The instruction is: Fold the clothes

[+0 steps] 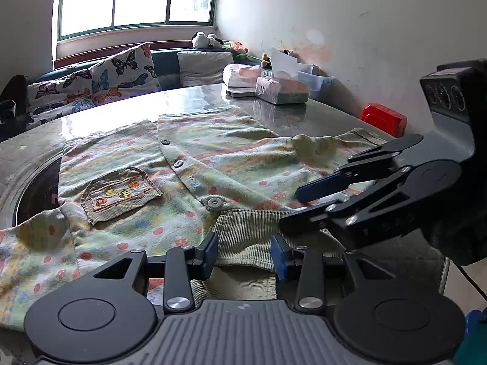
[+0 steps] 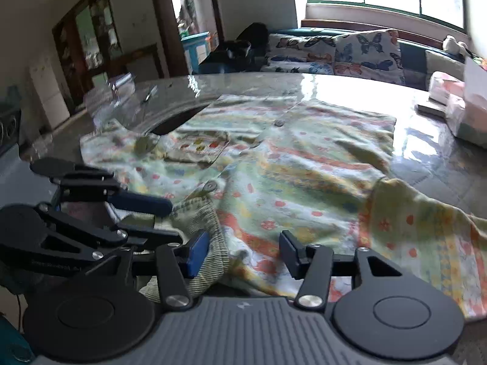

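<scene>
Both tools sit at the near edge of the shirt [image 1: 194,164], and both have their jaws apart. Left tool [image 1: 245,251] straddles the ribbed corduroy collar [image 1: 246,231], one blue pad on each side of it, not yet pinched. Right tool [image 2: 243,251] hovers low over the flowered cloth just beside that collar, also gripping nothing. From the left wrist view the right tool [image 1: 299,203] comes in from the side with its tips resting close to the fabric; whether they actually touch is hard to tell through the lens distortion.

That placement makes sense to me: the shirt lies front up and spread flat on the bench [image 1: 188,99], buttoned down the middle, pocket [image 1: 121,193] showing, sleeves out to either side. Taking the collar end with two tools close together looks like the start of a fold.

Part of the shirt drapes over a dark round recess in the bench [image 1: 36,194], which could let the cloth sag.

Along the wall stand a wrapped tissue pack [image 1: 281,89] with pale tissues inside, a clear tub [image 1: 313,77] holding white paper, and a red box [image 1: 384,119], contents unseen. All stand well apart from the shirt.
</scene>
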